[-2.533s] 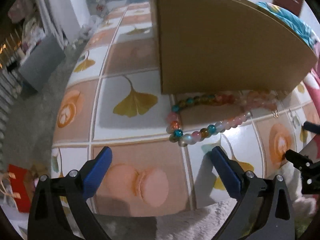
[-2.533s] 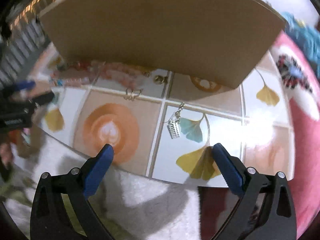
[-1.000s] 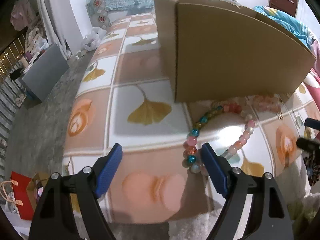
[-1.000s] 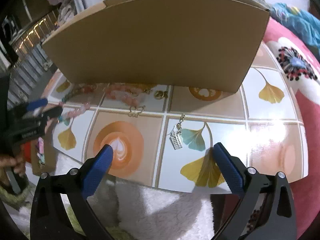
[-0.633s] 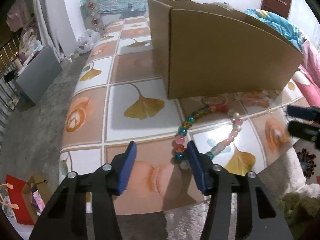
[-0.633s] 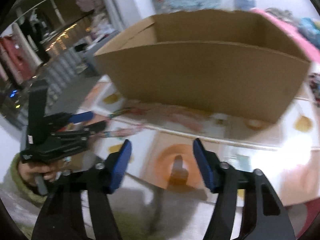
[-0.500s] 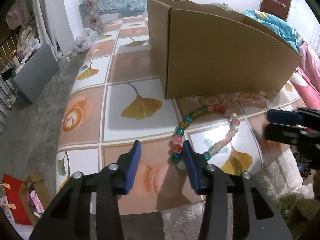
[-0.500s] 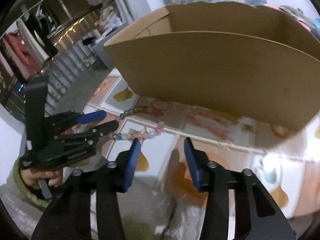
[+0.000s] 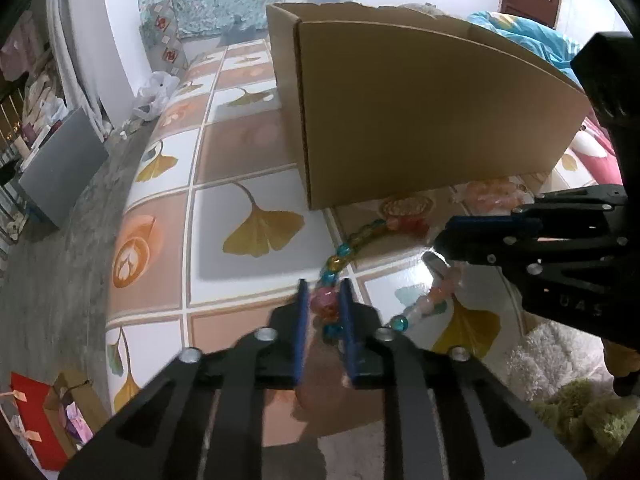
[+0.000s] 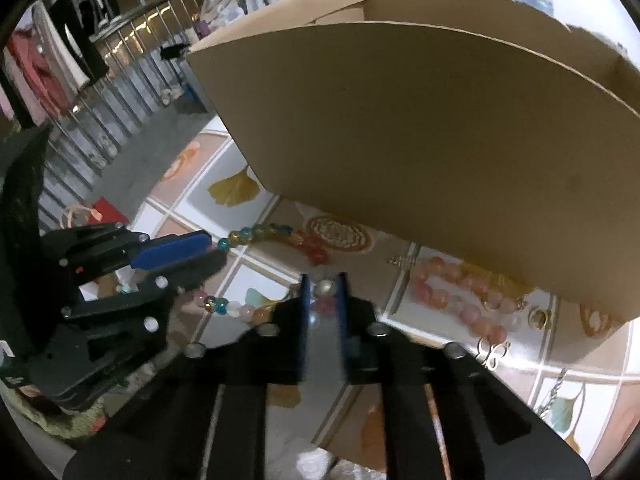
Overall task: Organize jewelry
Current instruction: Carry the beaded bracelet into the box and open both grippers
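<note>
Left tongs: jaws closing, blue pads on either side of a pink bead at the near end of the bead strand; the pads appear to press the bead.
Right tongs: jaws closing, a pale bead and a pink bead of the same strand sit between the pads, which look to be in contact with them.
Bead strand: multicoloured loop lying on the counter in front of the box; one run curves from the left tongs up toward the box corner, the other run leads toward the right tongs.
Strand, right wrist view: teal and amber beads run from the left tongs to red beads near the box, then down into the right tongs.
Box: open-topped brown cardboard, standing on the counter just behind the strand.
Counter: tiled print of ginkgo leaves and orange motifs.
Pink bracelet: lies against the foot of the box, to the right of the right tongs, apart from them.
Small metal pieces: a butterfly-shaped clasp and a ring lie near the pink bracelet; detail too small to tell more.
Tong spacing: the right tongs show in the left wrist view, near the left tongs, over the far run of the strand.
</note>
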{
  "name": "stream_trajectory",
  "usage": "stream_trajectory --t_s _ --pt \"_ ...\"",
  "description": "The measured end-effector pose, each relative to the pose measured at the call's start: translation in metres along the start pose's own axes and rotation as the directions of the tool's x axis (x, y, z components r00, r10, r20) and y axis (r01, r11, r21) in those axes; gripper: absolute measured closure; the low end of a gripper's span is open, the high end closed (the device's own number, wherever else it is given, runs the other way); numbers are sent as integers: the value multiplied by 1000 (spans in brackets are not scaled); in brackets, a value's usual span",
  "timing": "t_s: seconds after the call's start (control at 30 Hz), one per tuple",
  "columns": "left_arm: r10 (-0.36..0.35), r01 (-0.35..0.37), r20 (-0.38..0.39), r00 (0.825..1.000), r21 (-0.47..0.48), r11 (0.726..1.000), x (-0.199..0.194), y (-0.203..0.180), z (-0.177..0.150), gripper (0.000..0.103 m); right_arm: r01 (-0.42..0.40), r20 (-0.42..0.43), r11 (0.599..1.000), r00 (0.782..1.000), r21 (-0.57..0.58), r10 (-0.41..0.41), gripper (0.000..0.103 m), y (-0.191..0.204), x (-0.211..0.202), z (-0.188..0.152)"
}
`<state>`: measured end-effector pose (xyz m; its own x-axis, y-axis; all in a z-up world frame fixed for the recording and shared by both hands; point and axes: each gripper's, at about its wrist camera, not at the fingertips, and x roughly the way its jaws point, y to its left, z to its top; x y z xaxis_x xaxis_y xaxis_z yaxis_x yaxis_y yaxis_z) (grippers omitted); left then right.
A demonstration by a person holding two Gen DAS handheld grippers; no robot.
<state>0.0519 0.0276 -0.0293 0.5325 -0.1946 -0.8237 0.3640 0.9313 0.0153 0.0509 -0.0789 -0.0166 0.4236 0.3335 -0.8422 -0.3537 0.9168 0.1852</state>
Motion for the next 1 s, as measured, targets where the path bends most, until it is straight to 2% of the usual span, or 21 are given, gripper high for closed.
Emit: stream_trajectory --t_s 0.07,0.37,0.53,0.6,0.7,0.77,0.87,0.93,1.0 --pt "-6 6 5 1000 -6 1000 0 1 2 93 -17 0 1000 1000 14 17 96 -4 -3 0" --pt "-114 119 76 991 -58 991 -35 3 11 94 -87 51 994 995 72 83 96 -13 -28 -2" --pt "-162 172 149 976 -58 983 -69 1 23 94 -93 98 994 991 52 87 96 -13 -58 1" --pt "-198 211 176 964 -60 976 -85 0 30 94 -99 130 994 987 38 93 96 -11 -73 5" --pt "-241 256 235 942 -37 966 -111 -4 47 94 -104 184 995 978 11 100 96 -6 -96 17" --pt "-257 269 280 925 -4 963 -128 -6 64 94 -115 219 993 969 -14 115 96 -2 -109 29" --pt "-264 264 321 909 42 963 -139 -10 95 94 -112 264 992 957 -49 121 96 -8 -126 52" --pt "-252 240 332 909 76 968 -137 -12 117 94 -122 265 991 955 -47 130 96 -19 -127 75" --pt "-238 219 313 920 94 971 -125 -13 137 94 -145 223 989 964 -22 146 96 -37 -115 103"
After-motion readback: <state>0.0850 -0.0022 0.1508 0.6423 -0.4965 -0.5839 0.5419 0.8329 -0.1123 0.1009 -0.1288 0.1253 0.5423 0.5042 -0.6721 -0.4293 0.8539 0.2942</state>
